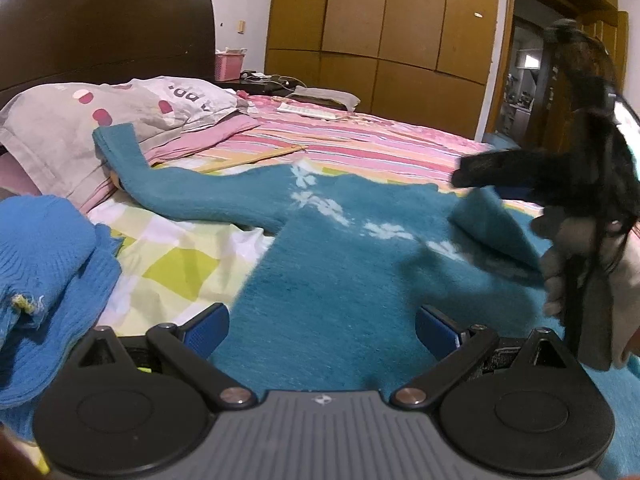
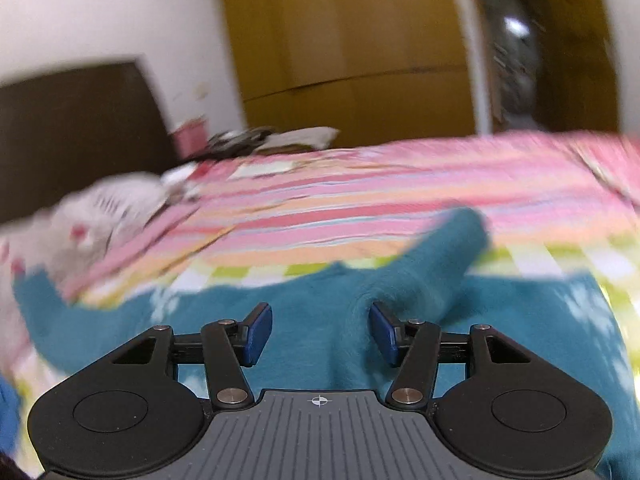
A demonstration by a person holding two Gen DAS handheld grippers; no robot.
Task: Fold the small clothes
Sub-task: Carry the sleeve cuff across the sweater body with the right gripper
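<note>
A teal fleece sweater (image 1: pixel 340 264) with pale flower marks lies spread on the bed, one sleeve (image 1: pixel 160 184) stretched left toward the pillow. My left gripper (image 1: pixel 322 330) is open and empty just above its lower body. In the left wrist view my right gripper (image 1: pixel 480 176) is at the right, by a lifted fold of the other sleeve (image 1: pixel 492 228). In the blurred right wrist view my right gripper (image 2: pixel 320 334) is open over the sweater (image 2: pixel 304 320), and the right sleeve (image 2: pixel 444 256) runs away from it across the bed.
A blue knitted garment (image 1: pixel 44 272) lies bunched at the left. A grey pillow (image 1: pixel 80 120) and a pink striped sheet (image 1: pixel 340 140) lie behind the sweater, with a dark headboard (image 1: pixel 100 20), a wooden wardrobe (image 1: pixel 380 20) and a doorway (image 1: pixel 528 72) beyond.
</note>
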